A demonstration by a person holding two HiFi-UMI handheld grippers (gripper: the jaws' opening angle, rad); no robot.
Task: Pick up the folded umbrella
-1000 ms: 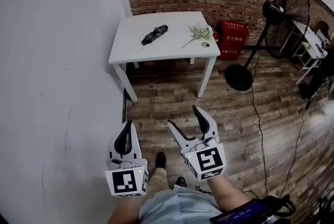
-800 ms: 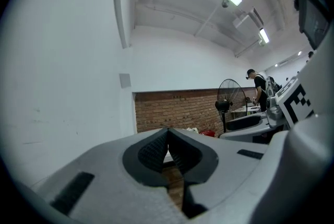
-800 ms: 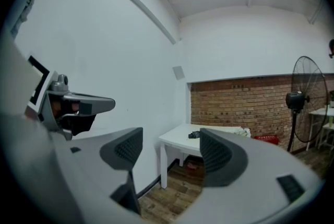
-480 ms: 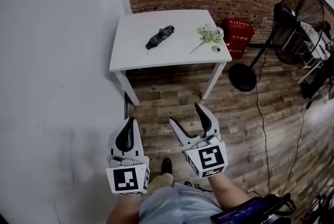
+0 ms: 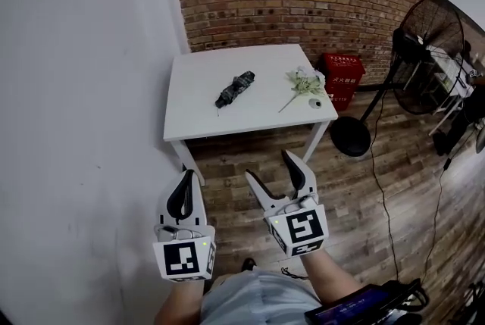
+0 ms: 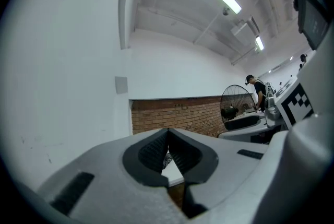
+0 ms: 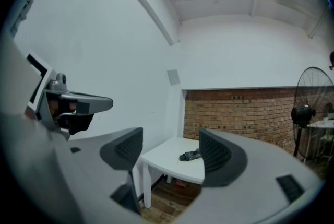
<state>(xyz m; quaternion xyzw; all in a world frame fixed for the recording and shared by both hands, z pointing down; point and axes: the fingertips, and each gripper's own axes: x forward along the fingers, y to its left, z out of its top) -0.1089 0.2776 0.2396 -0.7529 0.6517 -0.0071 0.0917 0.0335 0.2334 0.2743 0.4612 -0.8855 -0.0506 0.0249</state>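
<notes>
The folded umbrella [image 5: 235,89], dark and short, lies on the white table [image 5: 197,115] by the brick wall; the right gripper view also catches the umbrella [image 7: 190,155] on the table [image 7: 167,160], seen between the jaws. Both grippers hang over the wooden floor well short of the table. My left gripper [image 5: 183,181] has its jaws pressed together with nothing between them; in its own view the left gripper [image 6: 168,142] shows the pads touching. My right gripper [image 5: 273,167] stands wide open and empty, and in its own view the right gripper [image 7: 169,152] points at the table.
A bunch of pale flowers [image 5: 303,81] and a small round object [image 5: 315,104] lie on the table's right side. A red crate [image 5: 341,72] sits behind it. A standing fan [image 5: 424,35] with a round base [image 5: 350,135] and a cable is at right. A white wall [image 5: 83,126] runs along the left.
The table and umbrella have come closer and sit lower in the head view as I walk towards them. Both grippers keep the same pose, left shut, right open.
</notes>
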